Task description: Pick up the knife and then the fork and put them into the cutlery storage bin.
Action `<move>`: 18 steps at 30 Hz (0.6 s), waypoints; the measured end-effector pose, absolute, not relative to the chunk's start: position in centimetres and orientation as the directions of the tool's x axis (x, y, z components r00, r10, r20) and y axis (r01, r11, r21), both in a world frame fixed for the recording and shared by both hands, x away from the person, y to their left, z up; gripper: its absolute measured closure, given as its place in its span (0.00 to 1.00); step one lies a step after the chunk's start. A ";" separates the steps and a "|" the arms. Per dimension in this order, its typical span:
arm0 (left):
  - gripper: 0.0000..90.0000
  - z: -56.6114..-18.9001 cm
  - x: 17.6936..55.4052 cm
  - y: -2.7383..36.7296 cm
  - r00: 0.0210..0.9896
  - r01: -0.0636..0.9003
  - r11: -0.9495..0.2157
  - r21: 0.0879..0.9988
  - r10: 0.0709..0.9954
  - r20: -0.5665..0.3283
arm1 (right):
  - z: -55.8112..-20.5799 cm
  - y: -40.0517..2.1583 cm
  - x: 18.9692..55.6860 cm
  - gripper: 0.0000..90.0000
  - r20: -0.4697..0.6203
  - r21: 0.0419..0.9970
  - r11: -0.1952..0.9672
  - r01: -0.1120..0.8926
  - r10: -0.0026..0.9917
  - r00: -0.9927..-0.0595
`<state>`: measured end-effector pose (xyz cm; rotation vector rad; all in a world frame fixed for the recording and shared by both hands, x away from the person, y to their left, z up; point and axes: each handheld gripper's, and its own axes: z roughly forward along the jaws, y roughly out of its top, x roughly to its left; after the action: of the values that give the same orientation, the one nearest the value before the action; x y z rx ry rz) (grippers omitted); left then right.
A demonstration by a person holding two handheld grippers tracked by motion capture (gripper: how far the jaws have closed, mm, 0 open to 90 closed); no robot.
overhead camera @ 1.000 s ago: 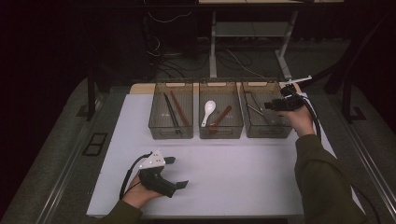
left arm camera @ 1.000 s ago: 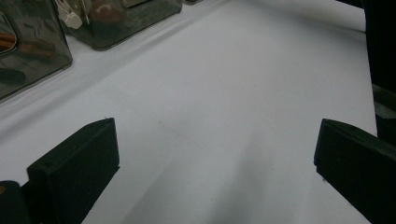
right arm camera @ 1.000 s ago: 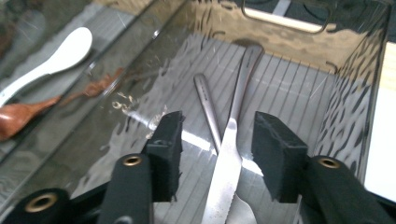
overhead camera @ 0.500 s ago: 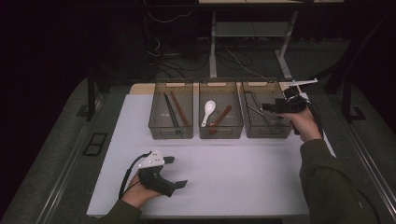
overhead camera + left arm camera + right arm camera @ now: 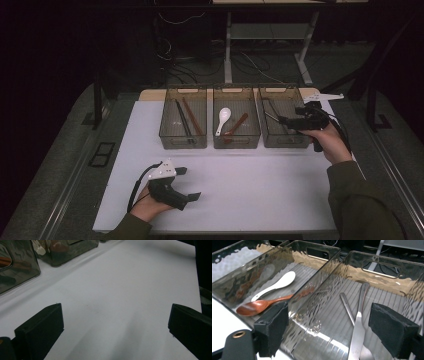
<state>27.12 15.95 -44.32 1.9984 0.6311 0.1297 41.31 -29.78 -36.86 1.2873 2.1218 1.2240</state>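
Dim room, dark surround; only the white table [image 5: 240, 185] is lit, from above. High view is soft and grainy, with faint shadows under the hands. Glare and rippled reflections on the clear bins [image 5: 319, 322] in the right gripper view. Left gripper view is soft-focus, with near jaws blurred and bins smeared at top left.

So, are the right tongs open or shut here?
Open. The right tongs have just been opening; nothing sits between the pads, and the knife lies in the bin.
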 end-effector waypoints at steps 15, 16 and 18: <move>0.00 -44.3 27.0 16.0 0.860 0.374 -0.374 0.849 0.482 -0.166 | -38.3 -29.7 35.7 0.18 0.087 0.860 0.236 0.452 0.806 -0.586; 0.00 -44.3 27.0 16.0 0.860 0.374 -0.374 0.849 0.482 -0.167 | -38.4 -29.7 35.3 0.18 0.083 0.862 0.239 0.448 0.804 -0.588; 0.00 -44.3 27.0 16.0 0.861 0.373 -0.374 0.849 0.481 -0.167 | -38.4 -29.6 34.6 0.18 0.087 0.866 0.234 0.441 0.799 -0.594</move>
<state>26.98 15.99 -44.30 2.0040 0.6253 0.1309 34.58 -29.60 -38.43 1.1432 2.1380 1.3081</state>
